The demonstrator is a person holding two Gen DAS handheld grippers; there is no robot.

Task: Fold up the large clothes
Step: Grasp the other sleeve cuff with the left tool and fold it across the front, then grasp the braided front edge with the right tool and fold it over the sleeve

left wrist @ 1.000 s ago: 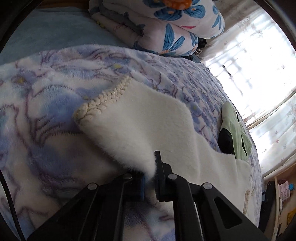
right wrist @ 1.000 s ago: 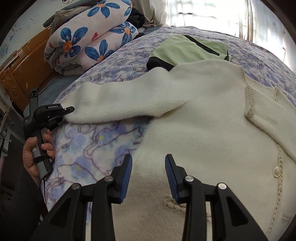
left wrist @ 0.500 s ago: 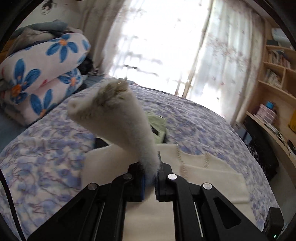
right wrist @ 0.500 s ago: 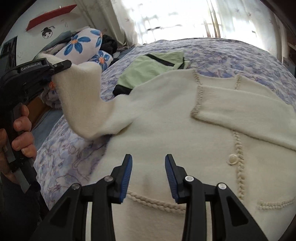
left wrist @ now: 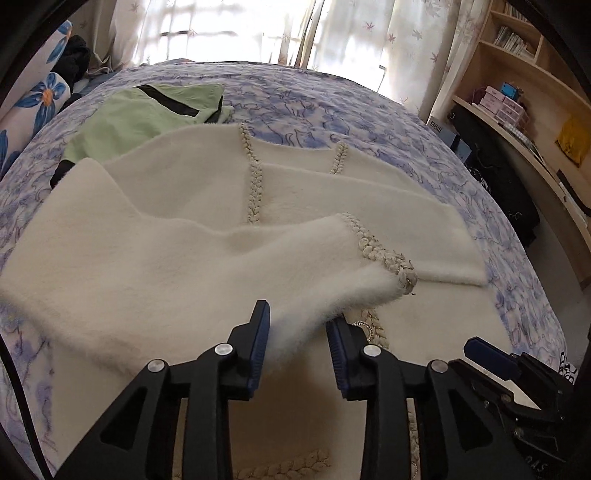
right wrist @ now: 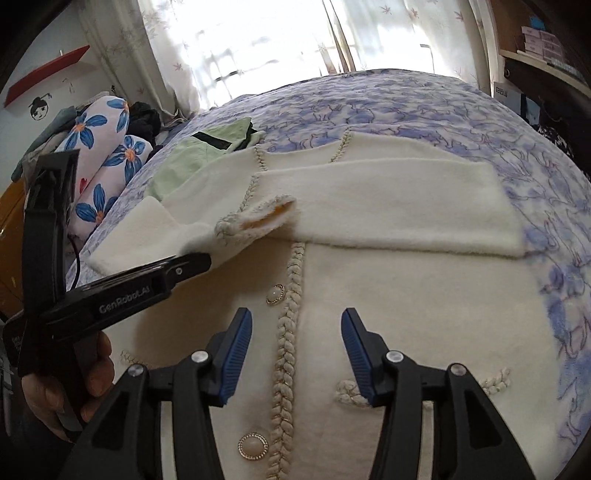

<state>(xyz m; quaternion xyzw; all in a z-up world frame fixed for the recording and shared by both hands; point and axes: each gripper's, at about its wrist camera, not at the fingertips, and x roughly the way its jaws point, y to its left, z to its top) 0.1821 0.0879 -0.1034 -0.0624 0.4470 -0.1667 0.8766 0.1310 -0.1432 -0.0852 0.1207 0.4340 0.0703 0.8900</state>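
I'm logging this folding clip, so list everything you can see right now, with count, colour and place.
cardigan: one, cream with braided trim, spread on the bed, both sleeves folded across its front
buttons: two seen, pearl with gold rims, beside the front braid
green garment: one, light green with black trim, behind the cardigan
bedspread: one, blue-purple floral, covers the bed
quilts: a folded stack, white with blue flowers, far left
curtains: sheer white, at the window
shelves: wooden, right of the bed, holding boxes and books
left hand-held gripper: black with blue pads, jaws just opening, sleeve edge between them
right hand-held gripper: same kind, jaws just opening, over the cardigan front, empty
hand: one, holding the left hand-held gripper's handle
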